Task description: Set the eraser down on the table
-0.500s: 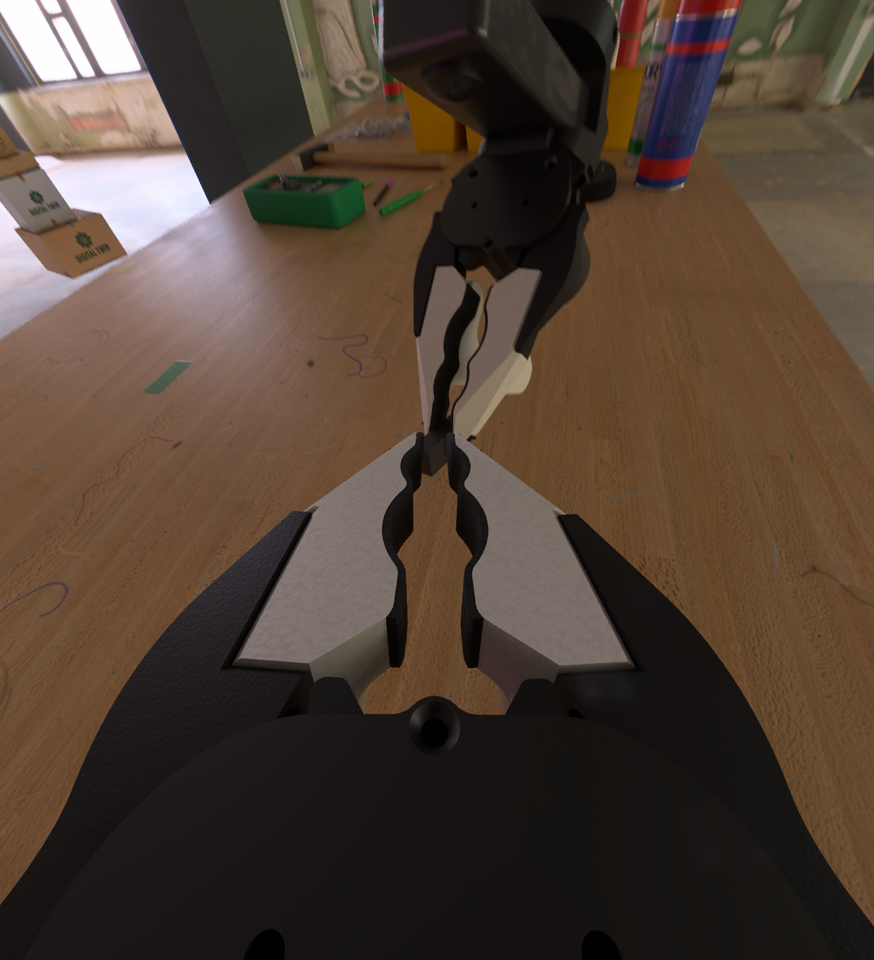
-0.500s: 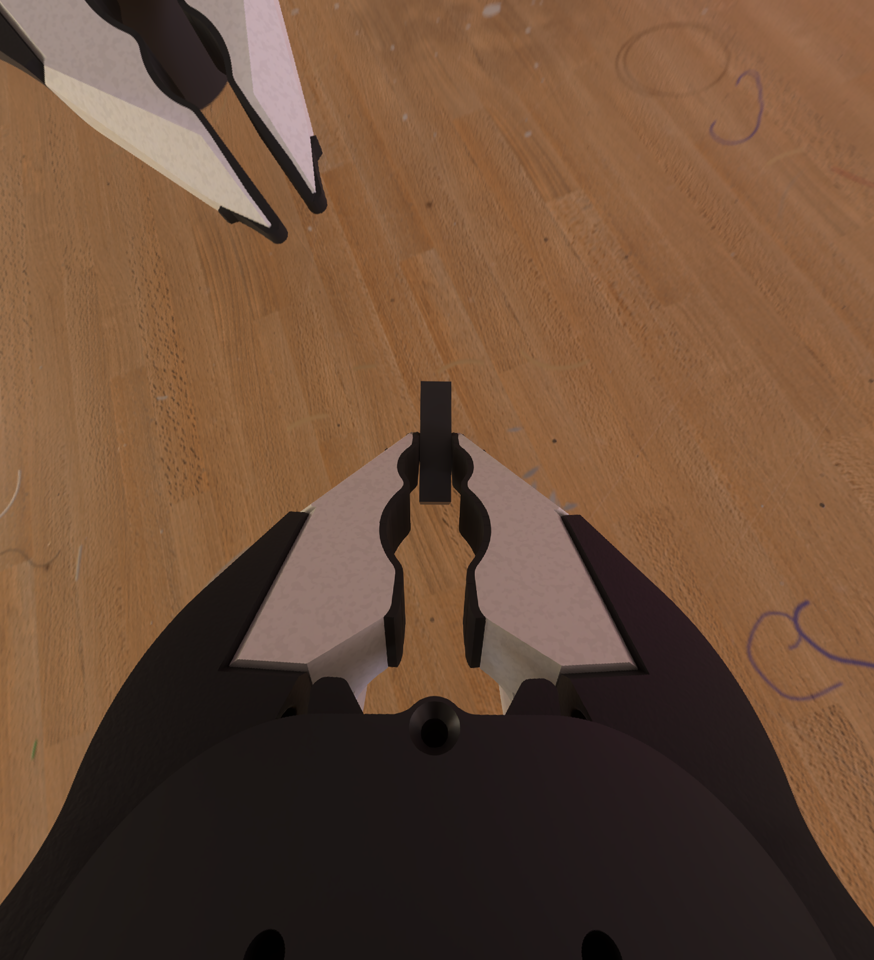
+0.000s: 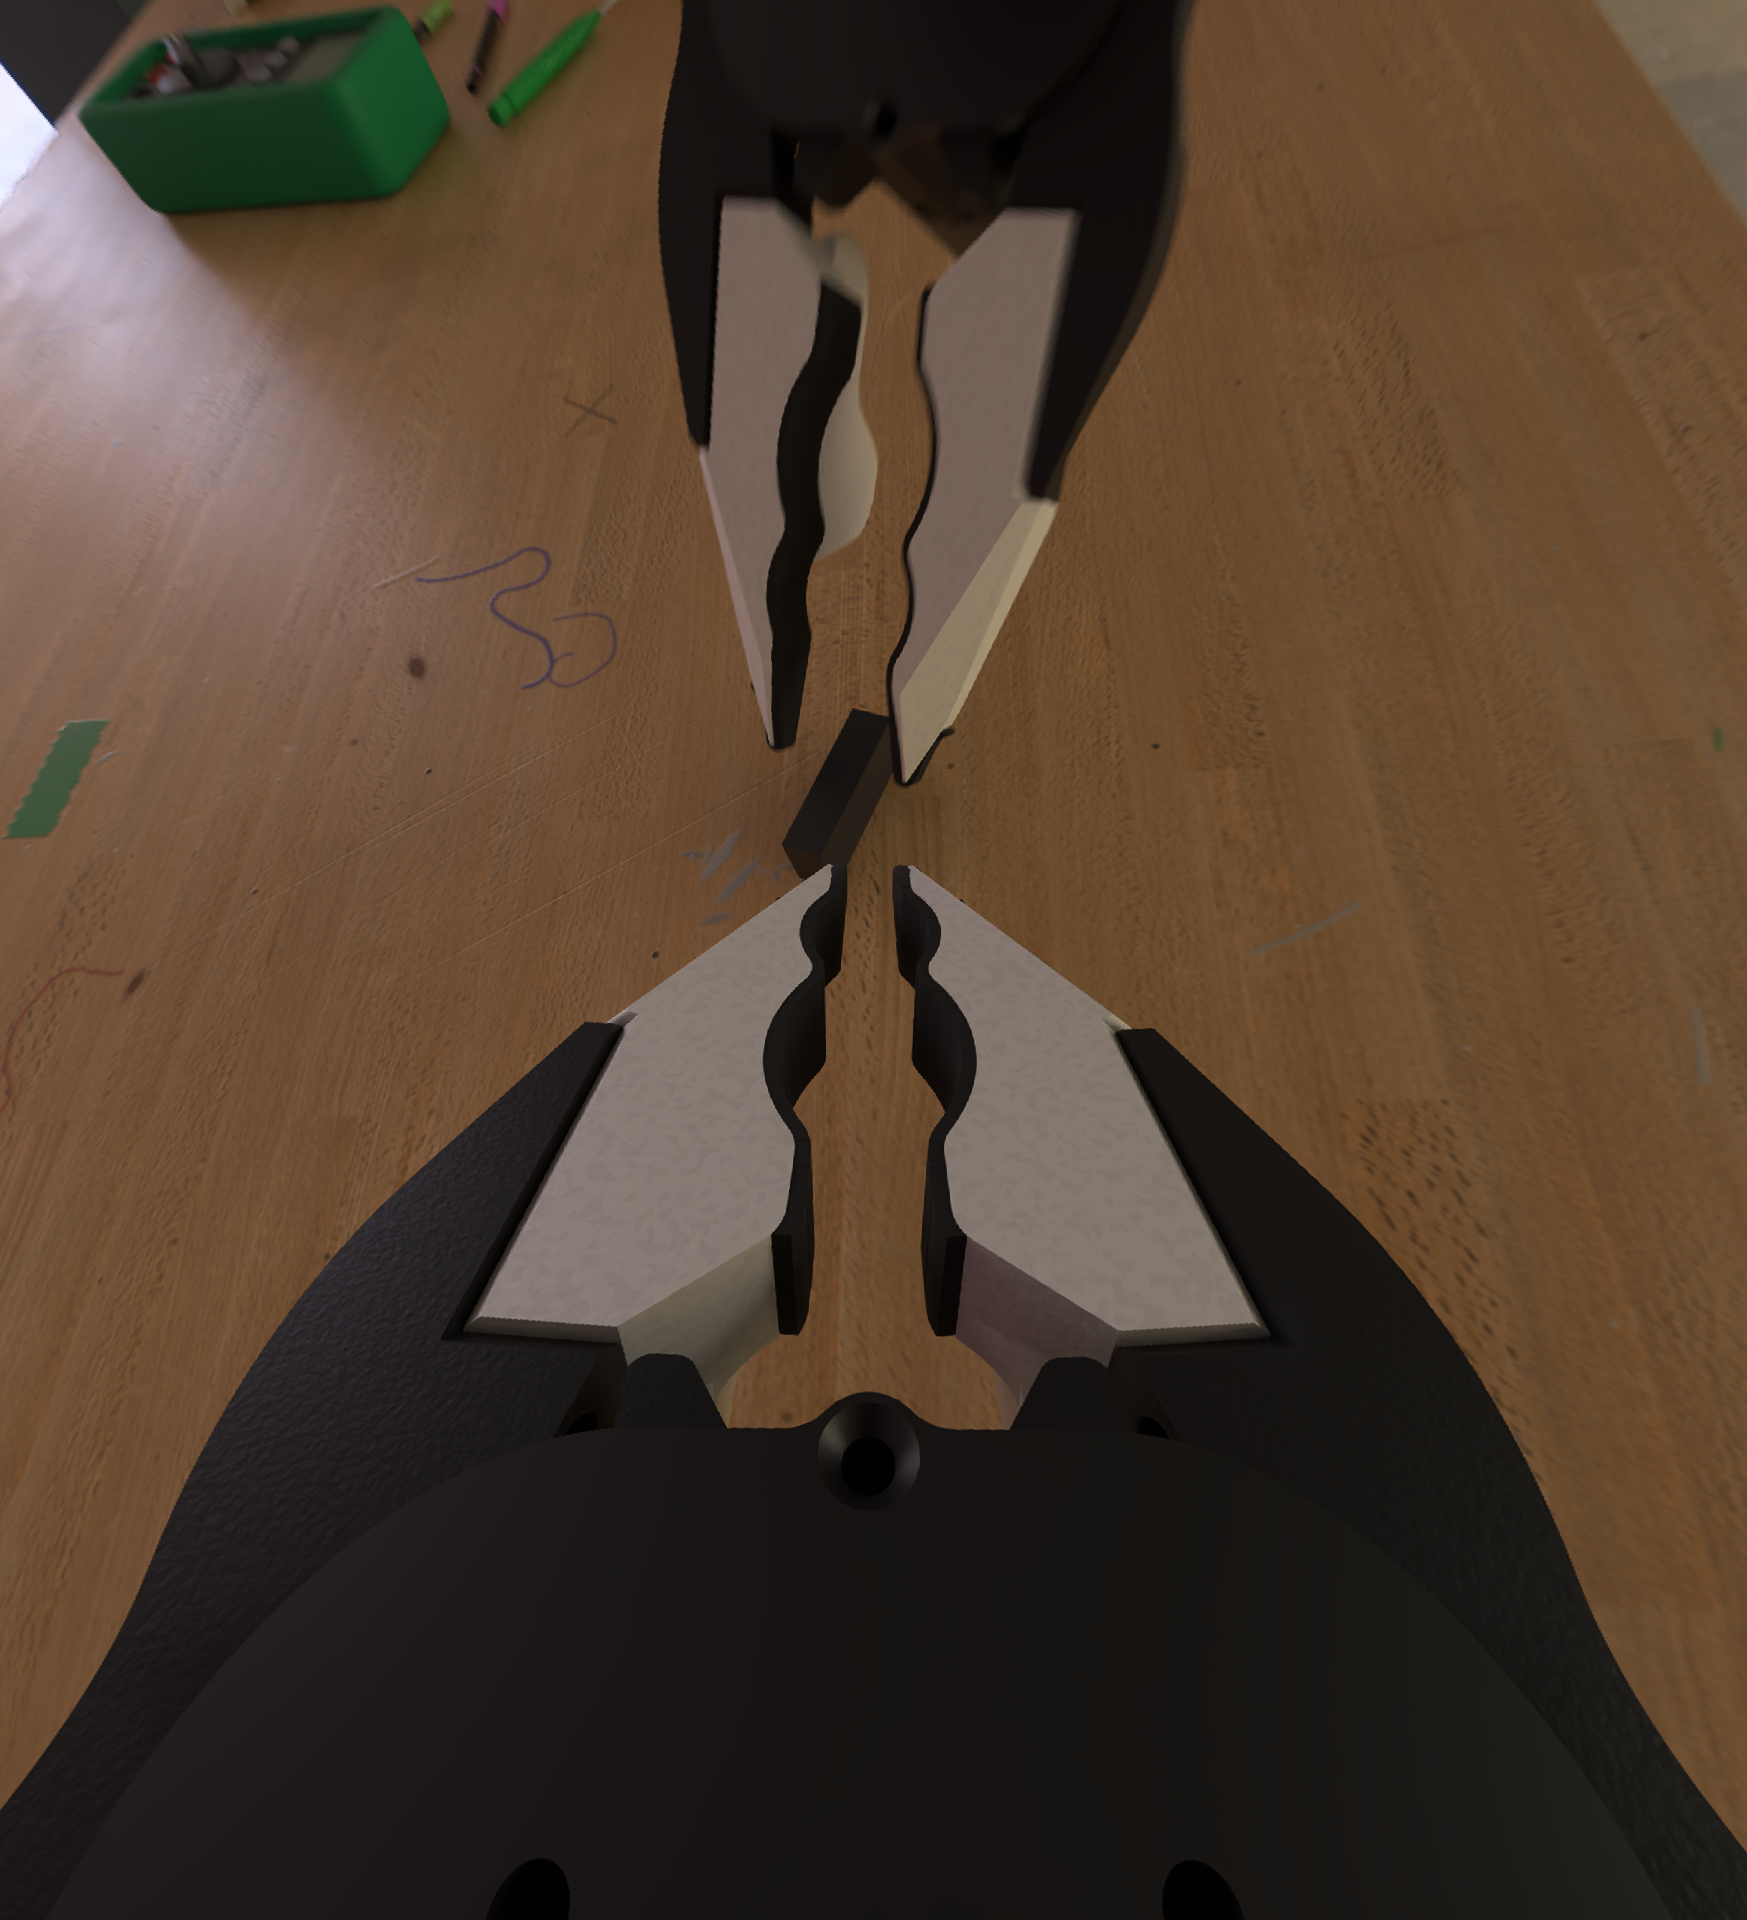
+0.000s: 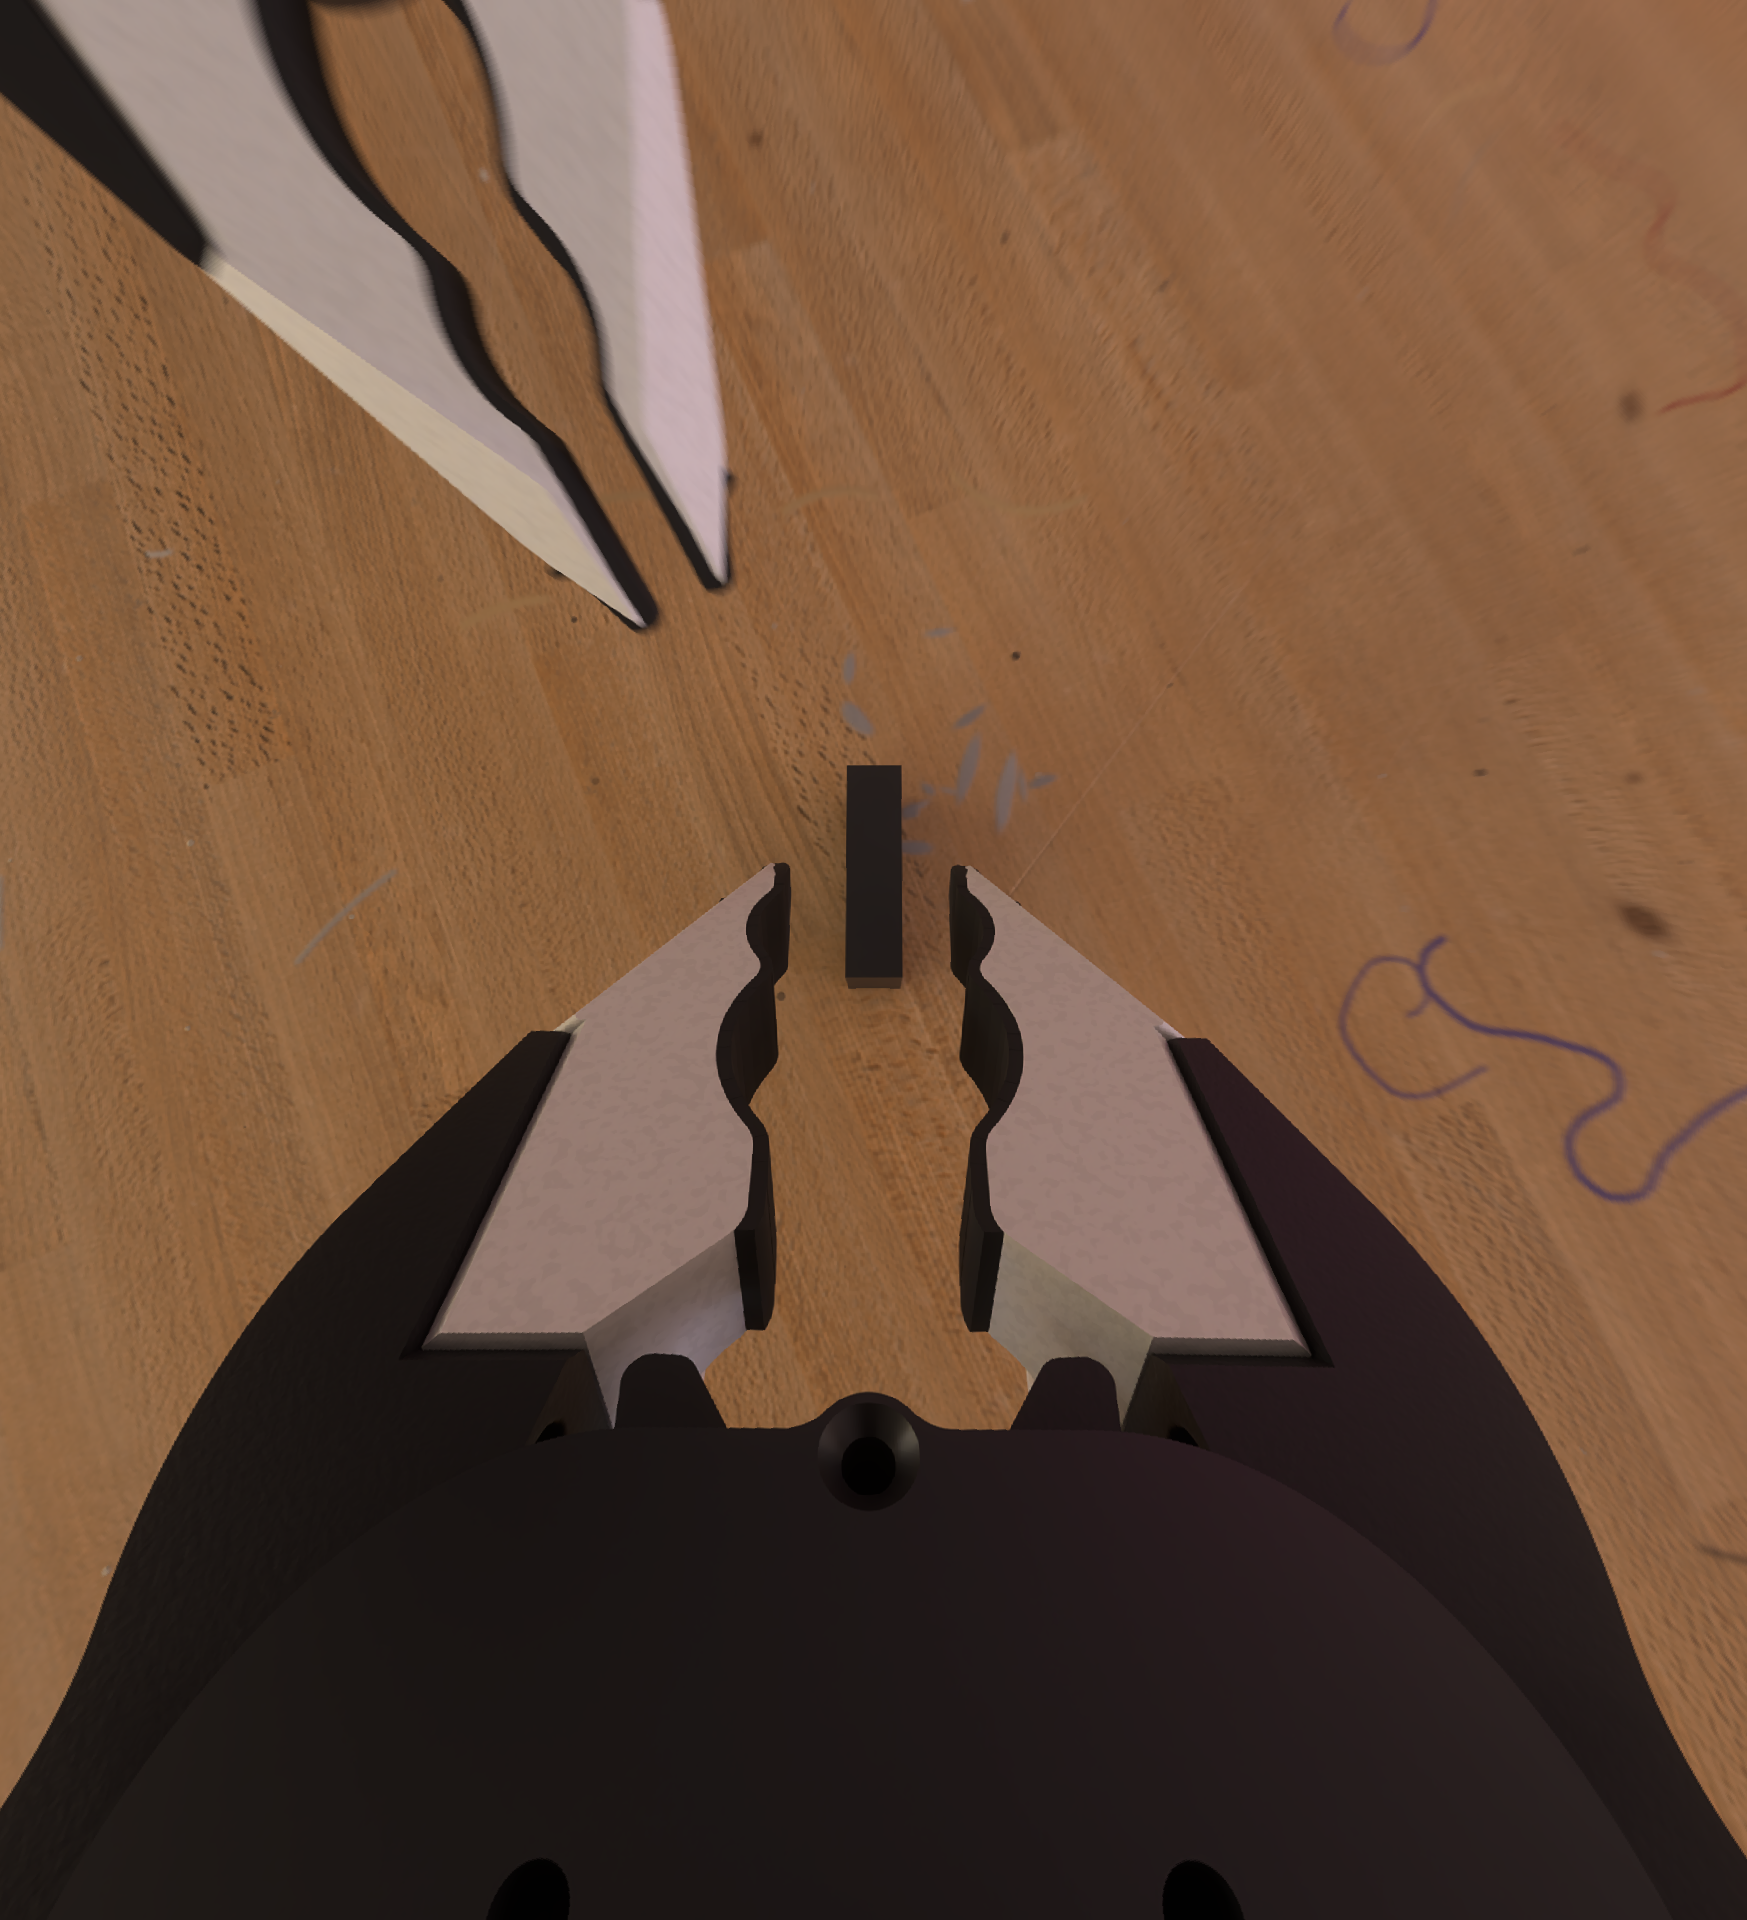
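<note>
lying loose now: the eraser point(image 4: 872, 878), a small black block, is sitting between the parted fingers of the right gripper point(image 4: 869, 868) with wood showing on both sides of it, where half a second ago those same fingers were pinched shut on it. the right gripper's jaws are standing clearly apart, neither pad point(image 4: 962, 914) touching the block in its own view. in the left wrist view the eraser point(image 3: 838, 795) is lying tilted just ahead of the left gripper point(image 3: 867, 873), with the right gripper point(image 3: 838, 743) reaching in from the far side, one tip close against the block's far end; whether it is touching there cannot be told. the left gripper's fingers are standing a narrow gap apart and are holding nothing; earlier they were close together beside the handover point, and that view's camera is now looking more steeply down at the table point(image 3: 1368, 727). the eraser appears to be resting on the wooden table point(image 4: 1368, 623), among small grey flecks just ahead and to the right of the right gripper's tips, though the tilt seen from the left side is leaving it uncertain whether it is lying fully flat. judgement: the release is done and the placing is essentially complete; what is remaining is drawing the right gripper straight back without nudging the block. also present, far ahead and to the left of the left gripper: a green tray point(image 3: 266, 114) and a green marker point(image 3: 547, 73).
</note>
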